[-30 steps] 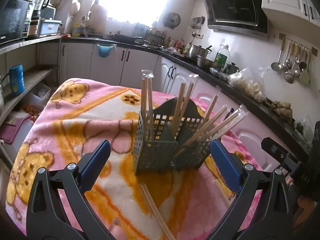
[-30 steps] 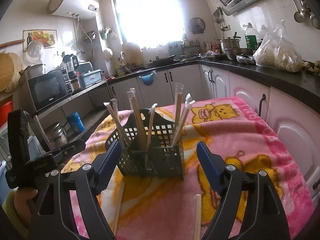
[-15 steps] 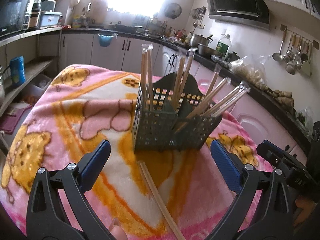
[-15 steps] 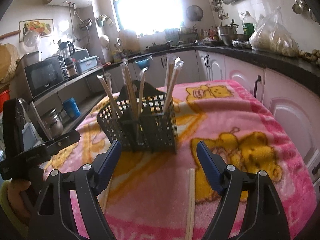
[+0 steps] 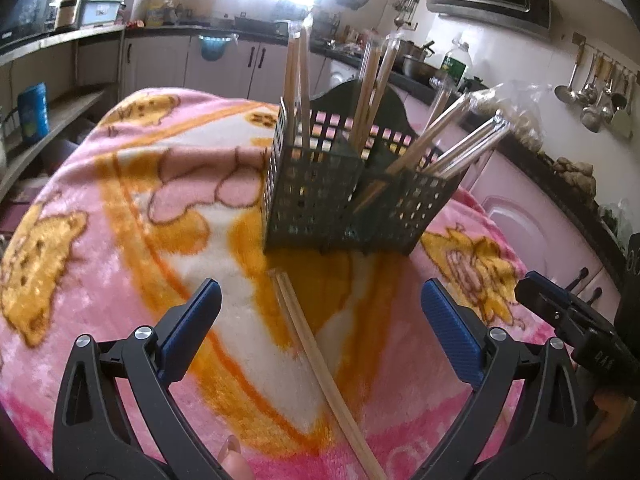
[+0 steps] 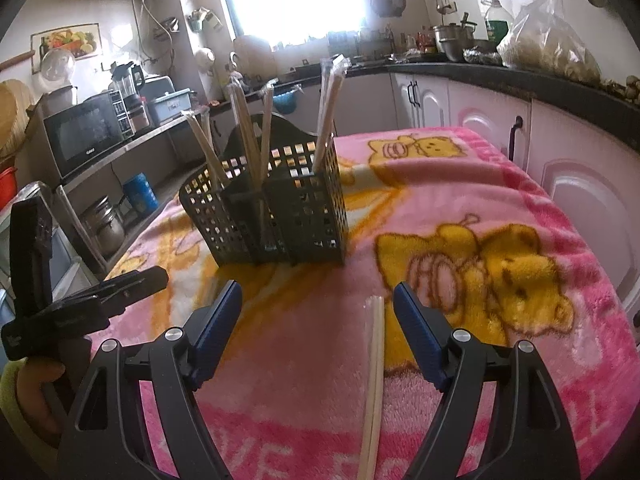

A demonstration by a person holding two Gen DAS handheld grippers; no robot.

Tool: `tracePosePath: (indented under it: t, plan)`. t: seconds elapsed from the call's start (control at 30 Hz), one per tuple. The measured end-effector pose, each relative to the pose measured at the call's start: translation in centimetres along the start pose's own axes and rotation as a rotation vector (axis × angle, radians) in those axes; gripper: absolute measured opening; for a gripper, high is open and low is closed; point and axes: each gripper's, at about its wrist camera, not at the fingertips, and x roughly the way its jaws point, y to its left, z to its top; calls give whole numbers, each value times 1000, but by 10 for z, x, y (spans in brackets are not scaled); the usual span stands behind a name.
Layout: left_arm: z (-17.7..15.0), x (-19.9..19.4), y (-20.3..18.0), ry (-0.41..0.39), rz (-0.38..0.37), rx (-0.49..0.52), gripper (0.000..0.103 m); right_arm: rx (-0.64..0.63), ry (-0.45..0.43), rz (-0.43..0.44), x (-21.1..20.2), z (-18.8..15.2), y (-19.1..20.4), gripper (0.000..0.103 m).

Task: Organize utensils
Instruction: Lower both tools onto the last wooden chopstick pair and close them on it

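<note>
caddy (image 5: 340, 196) – wrapped chopsticks (image 5: 298, 80) upright

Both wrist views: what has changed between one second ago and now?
Both open grippers, left gripper and right gripper, tipped downward toward the blanket, so each wrapped chopstick pair lying there (left pair, right pair) shows more fully between its fingers. Nothing was grasped or released. The basket with its standing chopsticks stayed in place.
</note>
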Motion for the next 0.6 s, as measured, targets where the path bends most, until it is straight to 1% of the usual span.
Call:
tracePosePath:
  t: [0.33,0.4,0.47,0.5,0.57,0.6]
  plan:
    - [-15,30,4,113,-13,-45,91,28,101,-12,22,-10,-18,75]
    - [-15,36,6,128,-14,-59,84,29,123,-12,27,-11,-20,75]
    - [-14,44,8,155,-18,-80,71,28,146,-8,33,-11,-23,75]
    - [-13,48,9,166,-18,-93,68,25,166,-6,37,-11,-24,73]
    - [-11,56,13,188,-20,-118,57,15,188,-6,42,-10,-24,70]
    - [-10,60,14,198,-17,-128,55,8,207,-12,46,-9,-25,69]
